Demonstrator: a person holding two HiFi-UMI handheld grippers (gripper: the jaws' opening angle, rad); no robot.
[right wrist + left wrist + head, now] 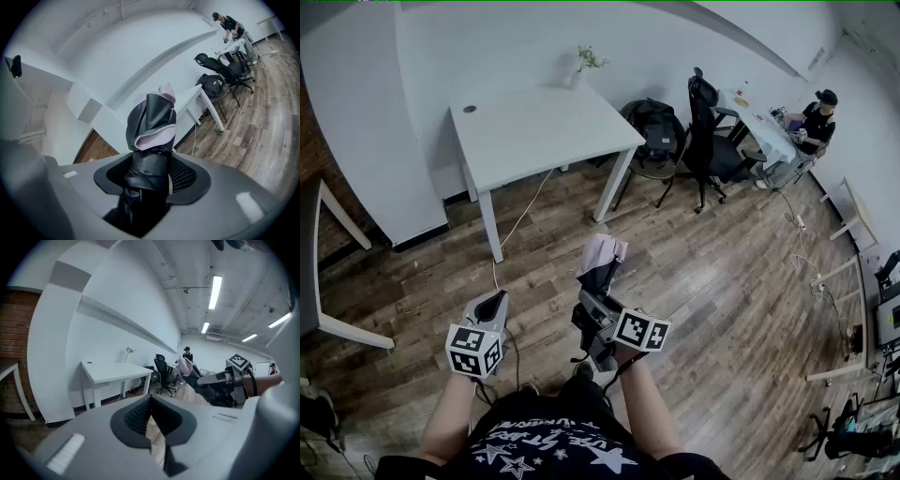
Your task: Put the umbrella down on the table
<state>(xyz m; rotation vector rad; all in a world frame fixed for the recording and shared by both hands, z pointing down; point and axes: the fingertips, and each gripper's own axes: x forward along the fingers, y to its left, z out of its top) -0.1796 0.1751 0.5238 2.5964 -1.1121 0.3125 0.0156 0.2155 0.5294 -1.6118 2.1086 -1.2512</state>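
A folded umbrella [601,261], black outside with a pale pink lining, sticks forward out of my right gripper [598,298], which is shut on it. In the right gripper view the umbrella [151,136] fills the gap between the jaws and rises past them. My left gripper [492,306] is held level beside it, jaws shut with nothing between them; in the left gripper view its pads [140,417] meet. The white table [539,127] stands ahead across the wooden floor, its top bare apart from a small vase [578,75] at the far edge. From the left gripper the table [115,371] sits left of centre.
Black office chairs [705,131] and a backpack [654,127] stand right of the table. A person [814,122] sits at a second white desk [764,127] at the far right. A cable [517,225] runs down from the table across the floor. A brick wall [14,348] borders the left.
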